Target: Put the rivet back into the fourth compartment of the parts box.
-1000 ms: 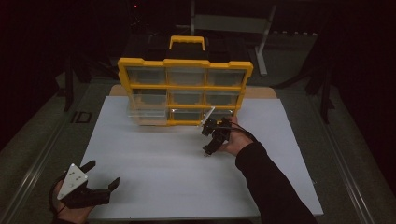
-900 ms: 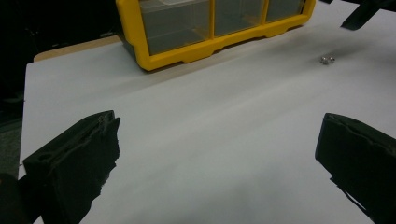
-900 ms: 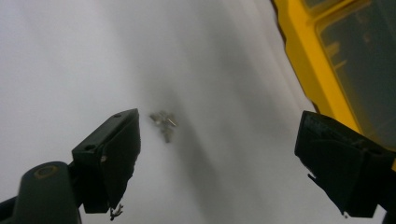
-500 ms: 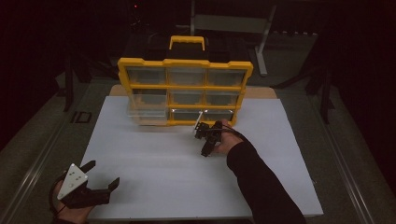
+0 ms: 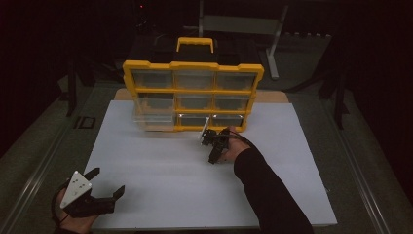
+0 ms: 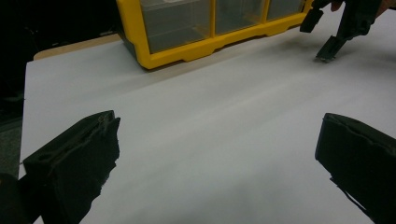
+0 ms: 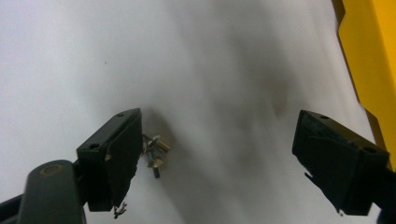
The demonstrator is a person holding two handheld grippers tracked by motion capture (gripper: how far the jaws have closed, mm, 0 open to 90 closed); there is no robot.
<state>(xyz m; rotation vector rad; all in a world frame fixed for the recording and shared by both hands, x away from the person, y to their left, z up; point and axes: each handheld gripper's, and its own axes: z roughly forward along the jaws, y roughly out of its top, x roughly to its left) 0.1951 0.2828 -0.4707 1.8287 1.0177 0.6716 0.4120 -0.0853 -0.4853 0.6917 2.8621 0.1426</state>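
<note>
- Right gripper [image 5: 217, 145] sits just in front of the yellow drawer box [image 5: 192, 95], near its bottom row. Its jaws are spread wide and hold nothing.
- In the right gripper view, a few small screws [image 7: 154, 151] lie in a little pile on the white board [image 7: 210, 56]. They are right beside the inner face of the left-hand jaw, and may be touching it. The yellow drawer box [image 7: 369, 51] edge is off to the far side.
- I think the job now is to pick up the screws. The pile is not in the middle of the gap, so it would help to slide the gripper sideways until the screws sit midway between the jaws.
- Next, lower the tips to the board, because the screws are tiny and lie flat.
- Close slowly. A fast squeeze could flick them away.
- Left gripper [image 5: 92, 192] rests far from the yellow drawer box, at the near corner of the white board [image 5: 160, 170]. Its jaws are wide apart too, with nothing between them. It can stay there.
- One clear drawer [image 5: 153, 117] at the box's lower left looks pulled out a bit. That may be where the screws go.
</note>
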